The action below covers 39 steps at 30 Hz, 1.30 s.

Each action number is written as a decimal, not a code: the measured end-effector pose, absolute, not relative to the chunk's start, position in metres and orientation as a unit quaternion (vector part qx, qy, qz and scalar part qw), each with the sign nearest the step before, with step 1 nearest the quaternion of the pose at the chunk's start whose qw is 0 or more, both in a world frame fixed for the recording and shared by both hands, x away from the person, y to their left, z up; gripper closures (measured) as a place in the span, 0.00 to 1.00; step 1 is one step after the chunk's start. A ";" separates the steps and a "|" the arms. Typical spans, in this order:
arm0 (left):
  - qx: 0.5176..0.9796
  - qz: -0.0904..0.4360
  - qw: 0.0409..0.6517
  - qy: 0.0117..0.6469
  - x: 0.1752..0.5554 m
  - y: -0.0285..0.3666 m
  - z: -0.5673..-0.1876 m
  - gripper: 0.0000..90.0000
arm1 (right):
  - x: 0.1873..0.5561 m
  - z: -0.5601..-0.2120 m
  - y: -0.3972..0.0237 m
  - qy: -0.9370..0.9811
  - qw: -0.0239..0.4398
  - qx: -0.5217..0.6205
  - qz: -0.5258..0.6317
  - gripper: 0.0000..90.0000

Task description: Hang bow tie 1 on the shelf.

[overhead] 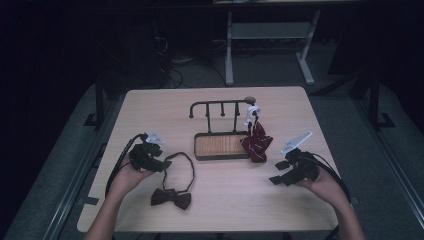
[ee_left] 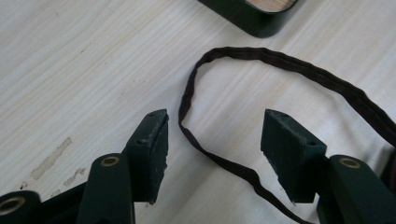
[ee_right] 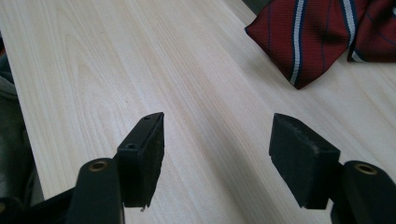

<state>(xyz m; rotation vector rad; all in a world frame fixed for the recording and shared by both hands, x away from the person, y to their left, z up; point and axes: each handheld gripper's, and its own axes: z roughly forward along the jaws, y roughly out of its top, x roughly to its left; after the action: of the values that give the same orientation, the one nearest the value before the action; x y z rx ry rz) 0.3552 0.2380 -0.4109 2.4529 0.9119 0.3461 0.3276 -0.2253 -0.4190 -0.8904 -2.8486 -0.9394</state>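
Observation:
A dark bow tie (overhead: 171, 198) lies on the table near the front, its neck strap (overhead: 186, 162) looping up toward the rack. My left gripper (overhead: 165, 164) hovers at the strap's left side. In the left gripper view the strap (ee_left: 196, 79) runs across the table between the open jaws (ee_left: 215, 135), and the pads do not press it. A red striped bow tie (overhead: 257, 142) hangs from the right end of the rack (overhead: 220, 106); in the right gripper view it (ee_right: 322, 37) lies ahead. My right gripper (overhead: 278, 173) is open over bare table (ee_right: 217, 135).
The black rack stands on a wood-lined tray base (overhead: 220, 146) mid-table; a corner of it (ee_left: 261, 21) lies ahead of the left gripper. A white clip (overhead: 251, 111) holds the red tie. The table's front edge (overhead: 220, 227) is close to both forearms.

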 end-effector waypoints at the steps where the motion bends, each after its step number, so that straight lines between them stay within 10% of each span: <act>1: 0.898 0.125 0.249 0.340 0.357 0.238 -0.412 0.48 | 0.327 -0.419 -0.224 -0.911 0.006 -0.283 -0.300 0.39; 39: 0.899 0.108 0.203 0.373 0.375 0.235 -0.443 0.86 | 0.321 -0.411 -0.221 -0.909 -0.010 -0.279 -0.309 0.39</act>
<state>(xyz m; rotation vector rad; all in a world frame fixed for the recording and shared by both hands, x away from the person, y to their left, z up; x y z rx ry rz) 0.3755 0.2352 -0.4435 2.5100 1.0401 0.3002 0.3206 -0.2208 -0.4110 -0.8823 -2.8749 -0.9773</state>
